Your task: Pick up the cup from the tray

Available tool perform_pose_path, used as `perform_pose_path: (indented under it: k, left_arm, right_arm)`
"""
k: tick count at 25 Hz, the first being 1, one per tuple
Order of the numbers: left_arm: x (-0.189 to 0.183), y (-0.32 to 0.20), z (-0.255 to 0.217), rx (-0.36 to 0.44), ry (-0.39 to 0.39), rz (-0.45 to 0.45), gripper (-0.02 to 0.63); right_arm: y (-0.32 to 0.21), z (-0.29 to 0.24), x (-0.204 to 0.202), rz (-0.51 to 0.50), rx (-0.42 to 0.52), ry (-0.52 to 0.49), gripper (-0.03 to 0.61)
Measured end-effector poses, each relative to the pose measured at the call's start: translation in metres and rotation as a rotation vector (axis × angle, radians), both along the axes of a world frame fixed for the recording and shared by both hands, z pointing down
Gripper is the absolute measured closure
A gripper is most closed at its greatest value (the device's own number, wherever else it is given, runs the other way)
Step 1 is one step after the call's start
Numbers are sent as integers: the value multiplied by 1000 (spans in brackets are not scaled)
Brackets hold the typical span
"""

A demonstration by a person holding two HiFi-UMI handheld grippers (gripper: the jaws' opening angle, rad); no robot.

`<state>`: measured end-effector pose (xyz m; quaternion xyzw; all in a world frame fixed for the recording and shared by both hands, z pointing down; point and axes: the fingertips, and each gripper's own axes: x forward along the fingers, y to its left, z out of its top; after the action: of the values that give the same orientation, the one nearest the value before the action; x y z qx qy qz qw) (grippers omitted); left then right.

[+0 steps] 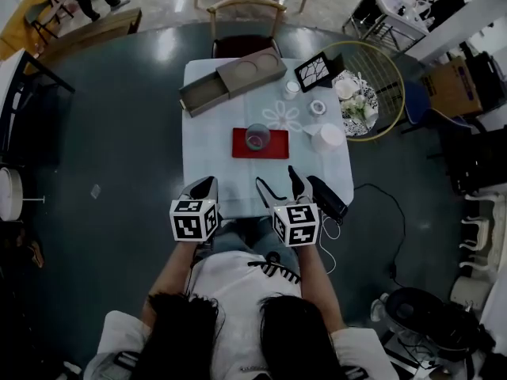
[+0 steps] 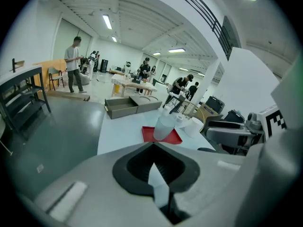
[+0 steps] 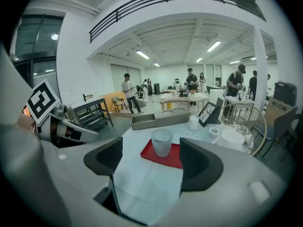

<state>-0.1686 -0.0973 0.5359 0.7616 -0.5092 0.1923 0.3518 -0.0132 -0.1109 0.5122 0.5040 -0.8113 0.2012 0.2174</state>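
Observation:
A frosted translucent cup (image 1: pixel 257 137) stands upright on a red tray (image 1: pixel 277 150) in the middle of the white-clothed table (image 1: pixel 210 145). Both grippers hover over the near table edge, short of the tray. My left gripper (image 1: pixel 207 186) is shut with nothing in it; in its own view the cup (image 2: pixel 165 126) and tray (image 2: pixel 174 137) lie ahead, slightly right. My right gripper (image 1: pixel 278 182) is open and empty. Between its dark pads (image 3: pixel 199 164) the cup (image 3: pixel 162 142) on the tray (image 3: pixel 169 159) sits straight ahead, apart from the jaws.
A brown open drawer box (image 1: pixel 230 81) lies at the far left of the table. A framed picture (image 1: pixel 319 71), a small jar (image 1: pixel 292 89), a tape roll (image 1: pixel 318 107) and a white round container (image 1: pixel 328 137) stand right of the tray. A black device (image 1: pixel 326 196) lies beside my right gripper.

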Motion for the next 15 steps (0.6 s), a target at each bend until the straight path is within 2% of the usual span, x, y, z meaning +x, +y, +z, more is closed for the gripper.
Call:
perform_pose_path:
  k: [12, 15]
  left_arm:
    - [-4, -40, 13, -29, -27, -14, 614]
    - [-6, -49, 17, -45, -34, -31, 614]
  right_arm:
    - [-58, 32, -25, -62, -29, 31, 186]
    - [-71, 44, -31, -113, -43, 68, 184]
